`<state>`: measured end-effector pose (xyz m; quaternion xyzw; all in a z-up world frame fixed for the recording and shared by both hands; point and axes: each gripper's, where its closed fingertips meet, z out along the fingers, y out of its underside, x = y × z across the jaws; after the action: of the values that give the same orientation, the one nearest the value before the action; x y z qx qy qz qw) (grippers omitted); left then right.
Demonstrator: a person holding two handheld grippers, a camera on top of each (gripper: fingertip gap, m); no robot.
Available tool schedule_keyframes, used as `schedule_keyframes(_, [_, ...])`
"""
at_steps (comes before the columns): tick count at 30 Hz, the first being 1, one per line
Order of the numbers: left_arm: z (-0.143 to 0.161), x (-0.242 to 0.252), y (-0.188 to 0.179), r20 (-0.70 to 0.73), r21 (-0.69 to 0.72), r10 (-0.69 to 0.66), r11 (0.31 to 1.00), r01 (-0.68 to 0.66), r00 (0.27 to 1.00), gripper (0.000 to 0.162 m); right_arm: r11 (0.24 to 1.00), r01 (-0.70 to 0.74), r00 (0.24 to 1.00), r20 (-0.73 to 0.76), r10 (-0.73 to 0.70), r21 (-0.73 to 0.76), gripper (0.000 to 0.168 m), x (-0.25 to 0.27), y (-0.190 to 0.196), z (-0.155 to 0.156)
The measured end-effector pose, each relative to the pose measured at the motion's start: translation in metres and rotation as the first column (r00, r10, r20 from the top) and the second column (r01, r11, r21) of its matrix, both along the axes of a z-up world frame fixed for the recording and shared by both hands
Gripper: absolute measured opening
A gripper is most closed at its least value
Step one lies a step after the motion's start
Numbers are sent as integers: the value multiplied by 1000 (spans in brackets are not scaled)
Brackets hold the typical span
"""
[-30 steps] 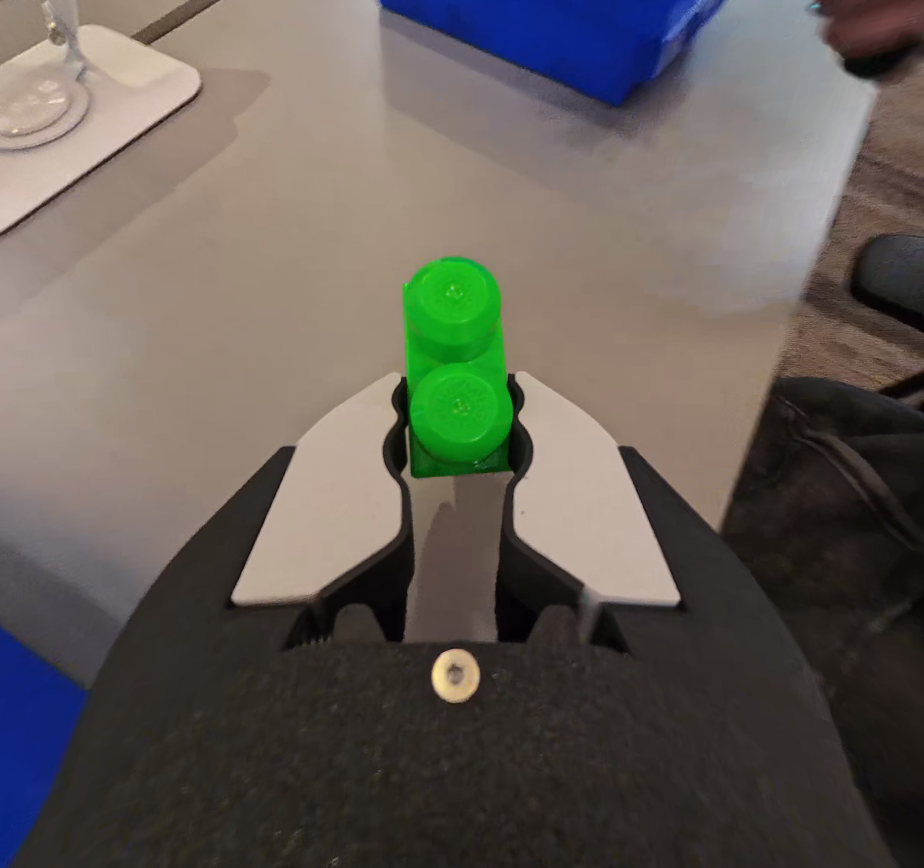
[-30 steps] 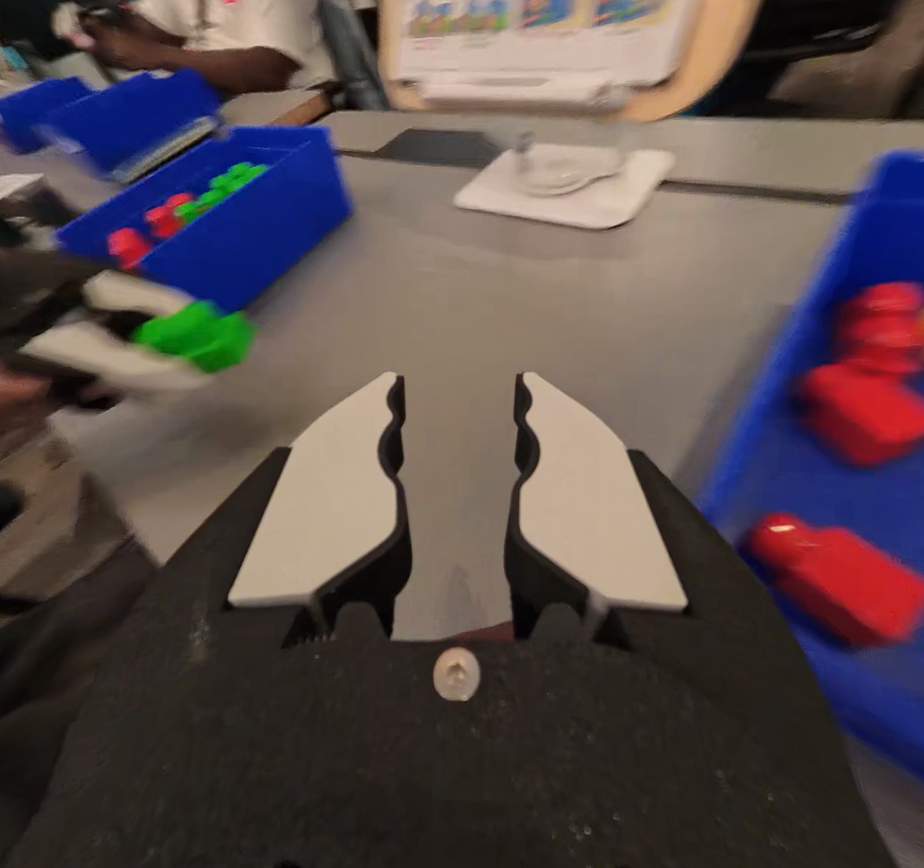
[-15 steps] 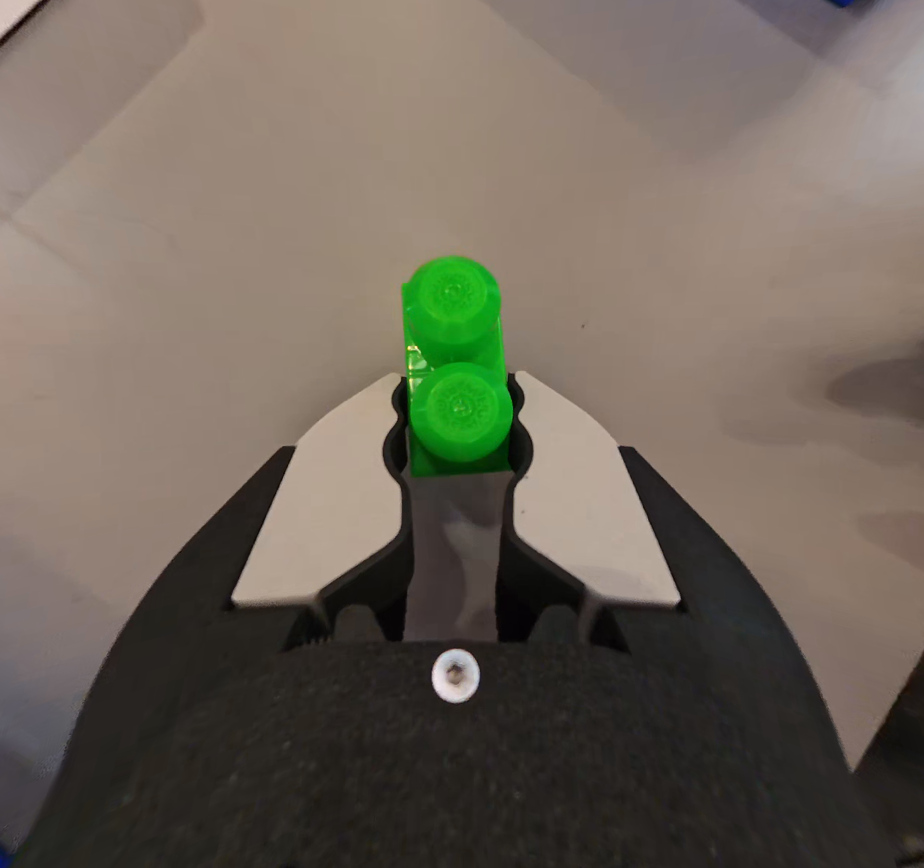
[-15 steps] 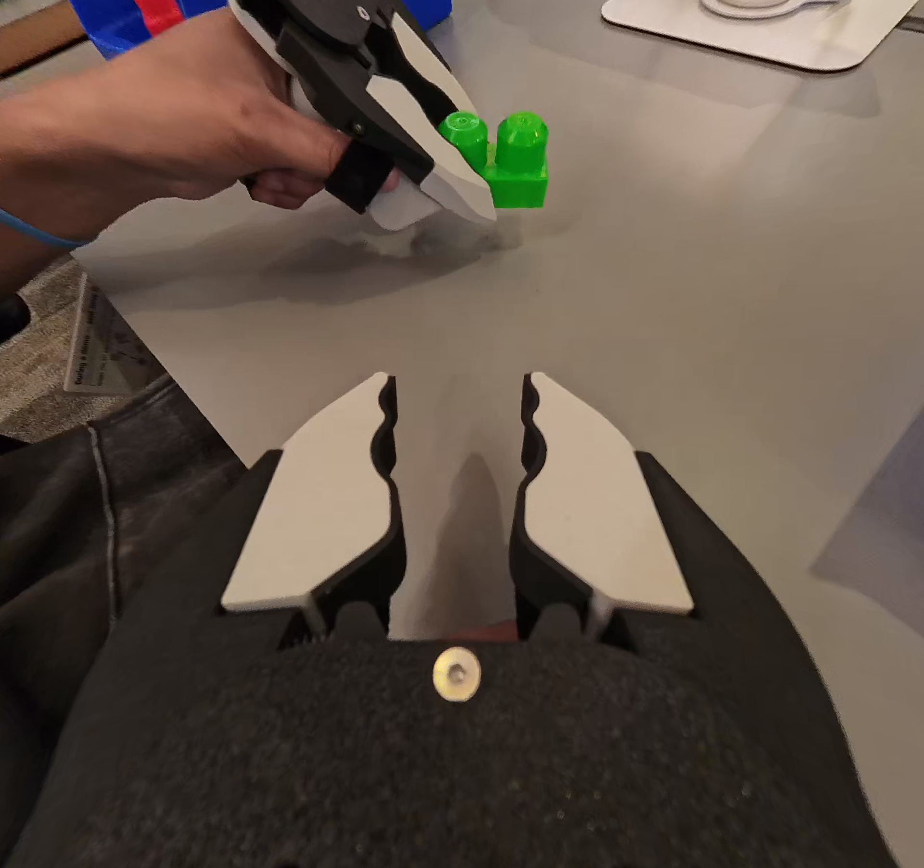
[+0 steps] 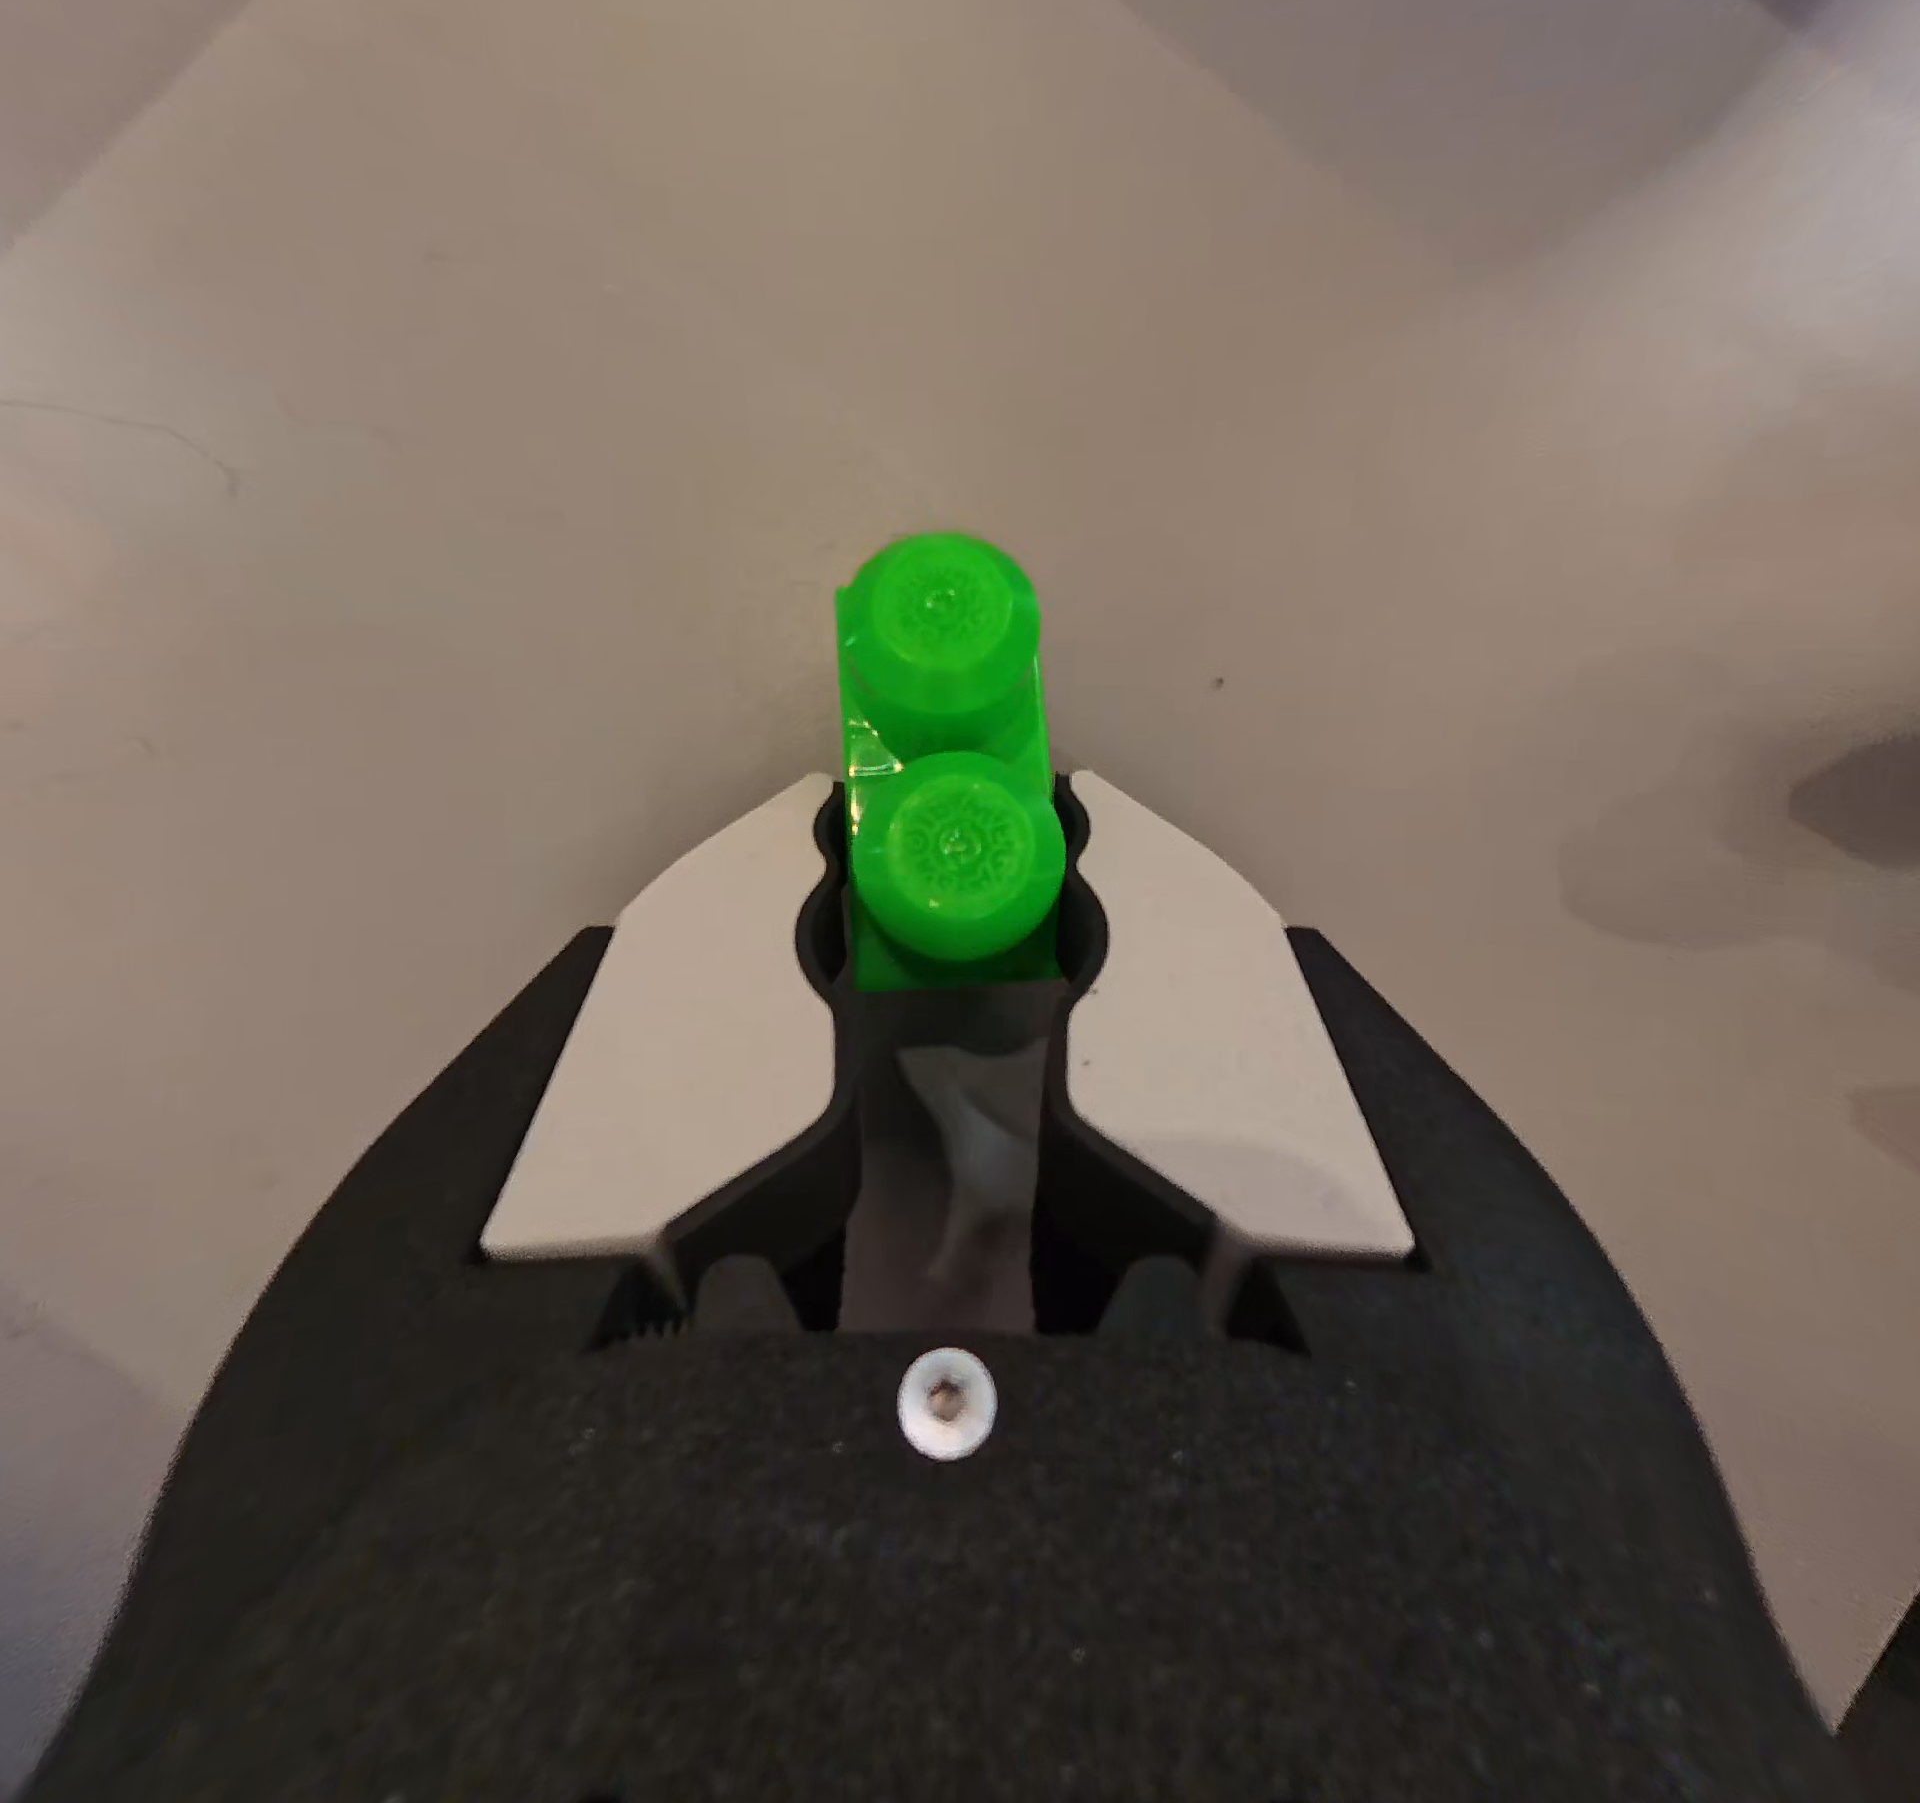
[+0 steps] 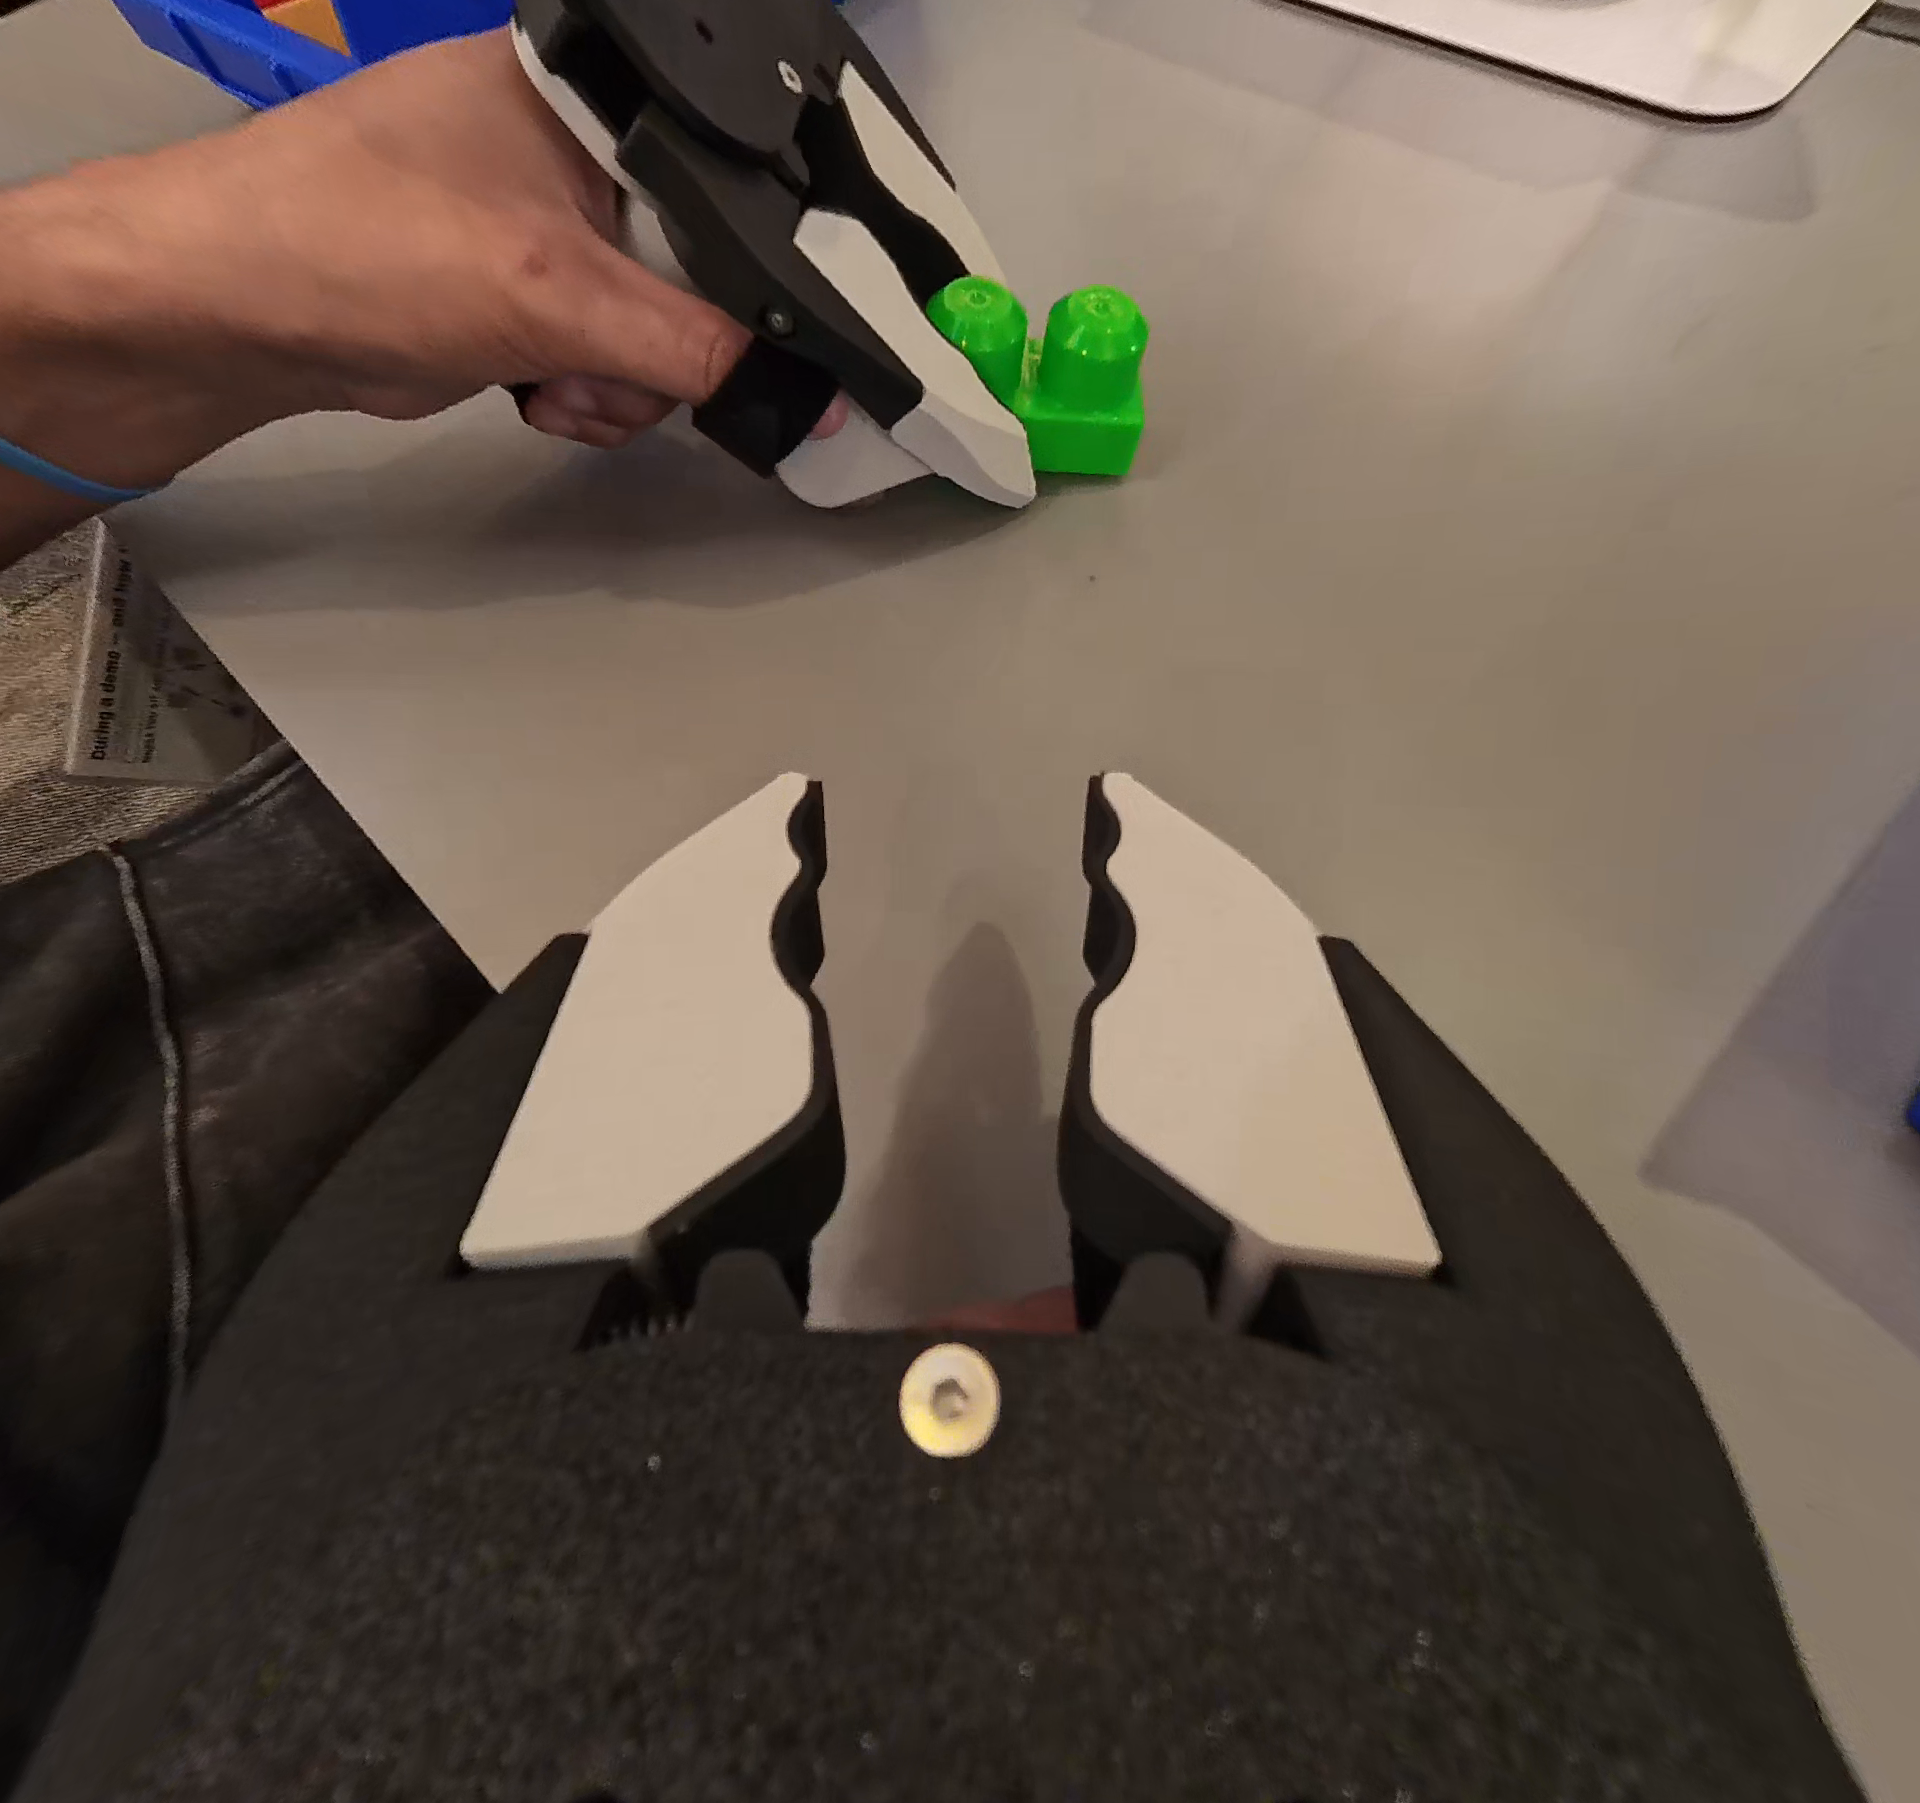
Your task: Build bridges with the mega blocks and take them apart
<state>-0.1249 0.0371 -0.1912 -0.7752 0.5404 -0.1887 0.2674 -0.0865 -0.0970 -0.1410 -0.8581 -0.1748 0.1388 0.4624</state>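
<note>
One green block point(image 5: 940, 777) sits clamped in the left gripper point(image 5: 951, 880); right gripper point(image 6: 954, 818) gapes, well apart.

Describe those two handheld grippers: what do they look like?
Both match: the left gripper and right gripper each have a rough black body, one silver screw, and two pale grey tapered fingers with wavy black inner pads. A thin blue cable crosses the person's left wrist.
</note>
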Motion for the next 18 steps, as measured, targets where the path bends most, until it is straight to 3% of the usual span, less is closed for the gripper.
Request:
schedule_keyframes(8, [12,-17,2,36,41,60,997,-61,998,56,999,20,1000,-15,-20,-29,48,-2,5,-8])
schedule_keyframes(13, [56,-87,-33,256,21,146,988,-156,956,57,997,65,996,58,-63,-38,55,-9,33,-6])
schedule_keyframes(18, [51,-152,-66,360,10,239,966,-260,902,56,994,87,992,101,-81,-59,71,-33,89,-7])
